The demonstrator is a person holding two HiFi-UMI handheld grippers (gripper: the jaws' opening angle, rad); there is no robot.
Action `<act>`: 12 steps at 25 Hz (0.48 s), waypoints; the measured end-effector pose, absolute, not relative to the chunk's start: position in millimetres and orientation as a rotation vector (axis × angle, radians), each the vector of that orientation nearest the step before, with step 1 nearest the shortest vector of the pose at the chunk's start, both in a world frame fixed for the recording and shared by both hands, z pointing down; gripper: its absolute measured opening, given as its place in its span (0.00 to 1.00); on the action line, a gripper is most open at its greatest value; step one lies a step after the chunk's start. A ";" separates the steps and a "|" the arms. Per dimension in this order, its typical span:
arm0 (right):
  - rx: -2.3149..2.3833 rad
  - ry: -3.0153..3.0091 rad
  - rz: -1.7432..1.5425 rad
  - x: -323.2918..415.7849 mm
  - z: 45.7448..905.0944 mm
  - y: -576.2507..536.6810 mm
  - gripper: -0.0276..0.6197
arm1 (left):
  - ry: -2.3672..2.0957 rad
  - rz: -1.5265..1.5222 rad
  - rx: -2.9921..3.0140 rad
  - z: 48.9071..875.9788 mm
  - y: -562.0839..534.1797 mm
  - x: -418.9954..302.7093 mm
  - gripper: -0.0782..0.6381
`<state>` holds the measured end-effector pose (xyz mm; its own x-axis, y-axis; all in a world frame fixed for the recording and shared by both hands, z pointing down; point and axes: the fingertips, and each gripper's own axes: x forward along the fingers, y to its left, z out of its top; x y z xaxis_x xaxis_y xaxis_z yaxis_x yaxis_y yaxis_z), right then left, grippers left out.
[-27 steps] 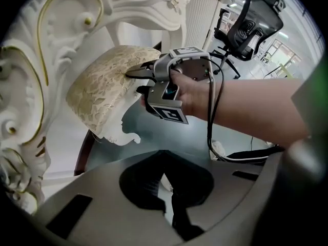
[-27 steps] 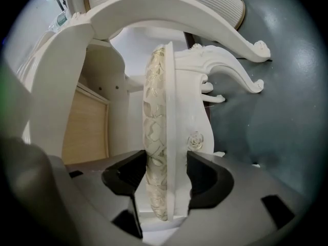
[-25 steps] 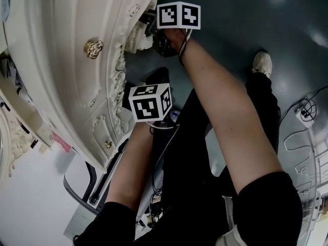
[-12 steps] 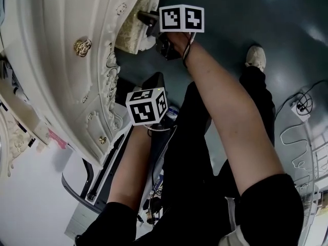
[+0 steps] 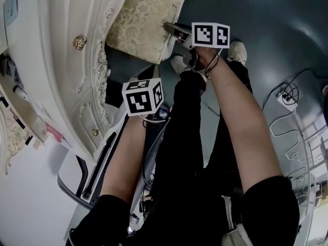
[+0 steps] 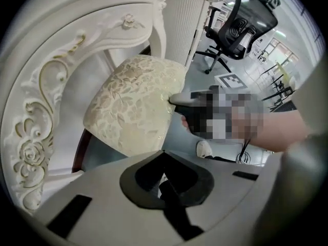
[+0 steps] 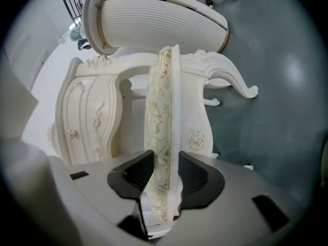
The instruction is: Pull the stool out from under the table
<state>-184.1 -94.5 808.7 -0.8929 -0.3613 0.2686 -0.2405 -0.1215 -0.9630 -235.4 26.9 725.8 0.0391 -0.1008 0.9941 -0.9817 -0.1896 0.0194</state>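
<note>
The stool (image 5: 143, 24) has a cream brocade seat cushion and stands partly out from under the ornate white table (image 5: 66, 76). My right gripper (image 5: 173, 32) is shut on the edge of the seat. In the right gripper view the seat edge (image 7: 161, 111) stands upright between the two black pads of the right gripper (image 7: 164, 155), which have just been closing on it. The left gripper's marker cube (image 5: 142, 97) hangs beside the table front, pointing down. Its jaws (image 6: 164, 181) are shut with nothing in them, and the cushion (image 6: 136, 104) lies beyond them.
The person's dark trouser legs and pale shoes (image 5: 236, 50) stand on the dark green floor right of the stool. A white power strip with cables (image 5: 284, 99) lies at the far right. A black office chair (image 6: 241, 19) stands beyond the table. Carved table legs (image 7: 225, 81) flank the stool.
The right gripper has moved right and away from the table with the stool seat in it; much more of the cushion now shows outside the table. The left gripper shifted slightly.
</note>
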 end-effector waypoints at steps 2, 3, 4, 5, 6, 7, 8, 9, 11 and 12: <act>-0.701 2.034 -2.192 -154.3 810.2 -81.3 0.29 | -1.150 1.274 1.466 724.2 21.7 -219.1 0.11; -0.707 2.035 -2.195 -140.1 810.5 -75.0 0.29 | -1.143 1.275 1.478 723.2 19.3 -211.3 0.11; -0.714 2.034 -2.196 -126.5 810.5 -69.0 0.29 | -1.138 1.276 1.487 722.0 16.9 -203.8 0.11; -0.722 2.033 -2.197 -113.2 810.6 -63.1 0.29 | -1.134 1.277 1.495 721.0 14.4 -196.2 0.11; -0.733 2.031 -2.199 -99.4 810.9 -57.2 0.29 | -1.129 1.276 1.504 720.5 11.9 -187.9 0.11; -0.747 2.031 -2.204 -84.8 811.5 -51.1 0.29 | -1.121 1.273 1.513 720.6 9.4 -178.5 0.11; -0.761 2.032 -2.210 -70.0 812.2 -44.6 0.29 | -1.113 1.268 1.523 721.0 7.1 -168.5 0.11; -0.773 2.033 -2.218 -56.3 812.6 -37.9 0.29 | -1.105 1.263 1.532 721.5 5.3 -159.0 0.11; -0.792 2.030 -2.237 -34.4 812.7 -23.9 0.29 | -1.094 1.256 1.541 721.5 3.2 -143.2 0.11; -0.797 2.028 -2.246 -25.7 812.9 -16.9 0.29 | -1.090 1.254 1.544 721.2 2.6 -136.5 0.11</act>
